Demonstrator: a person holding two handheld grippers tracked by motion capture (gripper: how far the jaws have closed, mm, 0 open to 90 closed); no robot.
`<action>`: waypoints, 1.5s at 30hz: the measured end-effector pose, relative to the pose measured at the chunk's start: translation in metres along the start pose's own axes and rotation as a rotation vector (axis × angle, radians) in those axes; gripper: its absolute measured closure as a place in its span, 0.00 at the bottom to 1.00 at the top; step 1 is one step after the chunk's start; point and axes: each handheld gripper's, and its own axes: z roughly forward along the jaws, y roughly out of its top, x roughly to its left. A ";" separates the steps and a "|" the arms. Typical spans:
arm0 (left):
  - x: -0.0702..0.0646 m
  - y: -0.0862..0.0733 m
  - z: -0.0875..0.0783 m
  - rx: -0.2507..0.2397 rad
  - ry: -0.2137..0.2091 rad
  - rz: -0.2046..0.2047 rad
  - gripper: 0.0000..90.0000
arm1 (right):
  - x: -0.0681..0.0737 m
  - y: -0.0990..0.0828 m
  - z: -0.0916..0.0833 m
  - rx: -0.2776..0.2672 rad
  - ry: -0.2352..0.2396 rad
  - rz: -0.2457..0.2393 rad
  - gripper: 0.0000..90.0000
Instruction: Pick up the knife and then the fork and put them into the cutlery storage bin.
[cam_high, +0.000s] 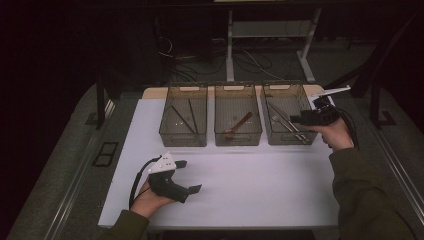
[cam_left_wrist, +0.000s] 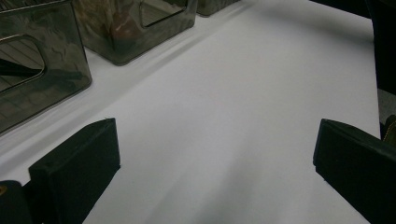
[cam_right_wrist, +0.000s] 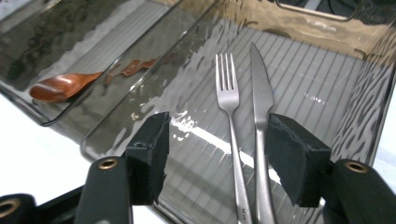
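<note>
right gripper (cam_right_wrist: 215, 154) jaws apart, nothing pinched, over right bin (cam_high: 270, 107) | fork (cam_right_wrist: 227, 100) and knife (cam_right_wrist: 261, 100) lie in it, touching I think | left gripper (cam_high: 187, 176) spread, idle on table (cam_high: 250, 185) | risk: closing here grabs both, or snags bin wall

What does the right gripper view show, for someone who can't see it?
A silver fork and knife lie side by side in a clear ribbed bin, seen between the open black jaws of the right claw, which touch neither. In the next bin, to the left, lies a brown wooden spoon.
</note>
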 end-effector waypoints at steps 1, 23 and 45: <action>0.000 0.000 0.000 0.004 0.000 0.000 0.00 | 0.001 -0.002 -0.002 -0.009 0.000 -0.001 0.43; 0.000 0.000 0.000 0.003 0.001 -0.001 0.00 | 0.055 -0.045 -0.033 -0.121 0.072 -0.176 0.35; -0.001 -0.002 -0.003 0.011 -0.008 0.005 0.00 | 0.111 -0.093 -0.034 -0.176 0.146 -0.229 0.27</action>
